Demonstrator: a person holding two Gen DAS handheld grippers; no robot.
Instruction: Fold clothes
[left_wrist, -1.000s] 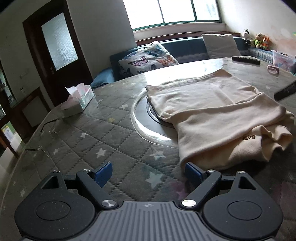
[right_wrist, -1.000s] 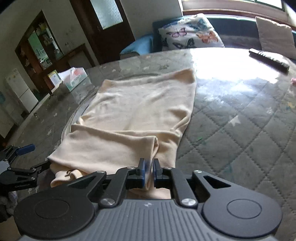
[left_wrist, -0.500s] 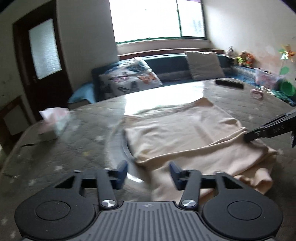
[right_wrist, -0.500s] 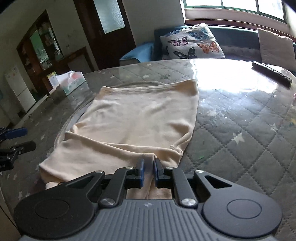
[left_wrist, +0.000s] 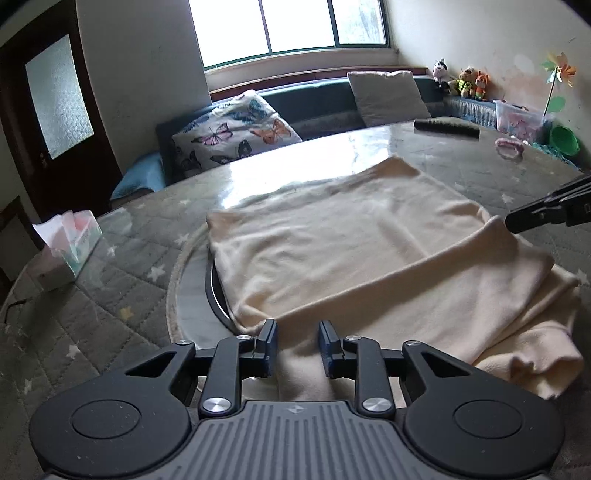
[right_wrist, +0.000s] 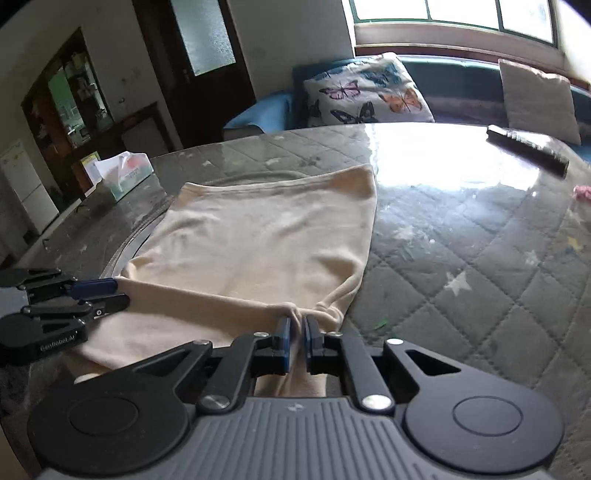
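A cream garment lies on the round quilted table, its near part doubled over in a fold; it also shows in the right wrist view. My left gripper is open, its jaws standing either side of the garment's near left edge with cloth between them. It shows at the left of the right wrist view. My right gripper is shut on a pinch of the fold at the garment's near right corner. Its fingers enter the left wrist view from the right.
A tissue box sits at the table's left, also in the right wrist view. A dark remote and a pink item lie at the far right. A glass turntable rim sits under the garment. A sofa with cushions stands behind.
My left gripper has moved right onto the garment's near left edge and its jaws have narrowed around the cloth. My right gripper stays shut on the fold and has drawn it slightly nearer.
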